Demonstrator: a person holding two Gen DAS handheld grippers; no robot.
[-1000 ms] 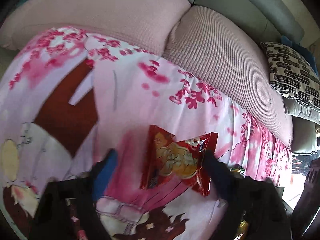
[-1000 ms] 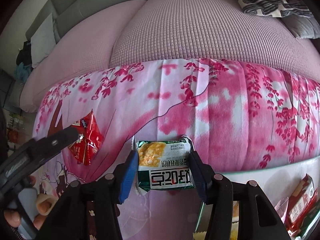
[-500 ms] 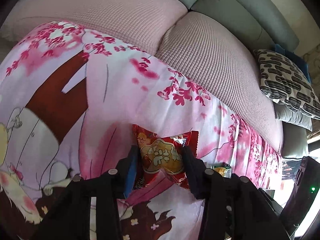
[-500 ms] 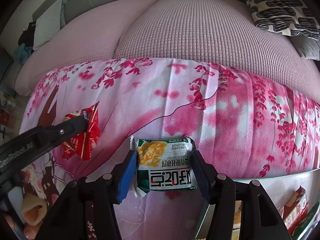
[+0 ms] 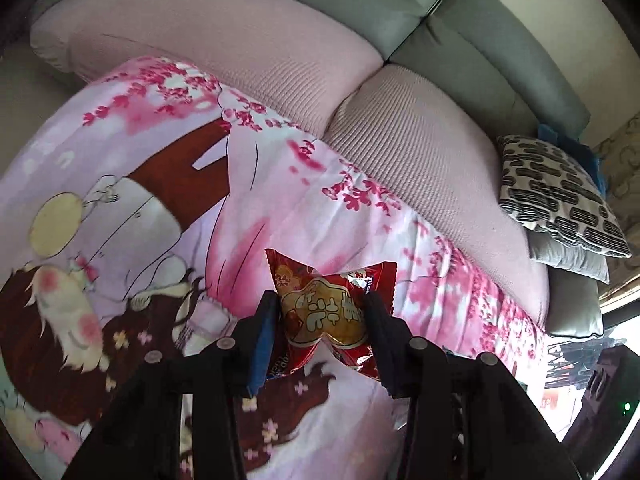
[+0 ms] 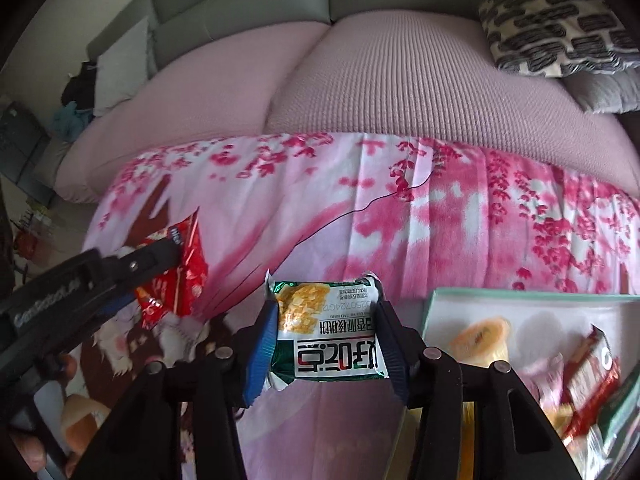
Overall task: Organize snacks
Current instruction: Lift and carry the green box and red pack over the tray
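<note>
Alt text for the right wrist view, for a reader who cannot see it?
The right gripper, jaws closing, clamps a green-and-white snack packet above a pink floral cloth. The left gripper holds a red snack packet; a pale green-rimmed snack tray sits right.

Black left gripper (image 5: 320, 312), blue pad, silver screws

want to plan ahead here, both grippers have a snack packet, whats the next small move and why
Probably carry the green packet rightward over the open box. The right gripper is closing with the packet already between its pads, and the box beside it holds other snacks. The left gripper is shut on the red packet, which could follow.
</note>
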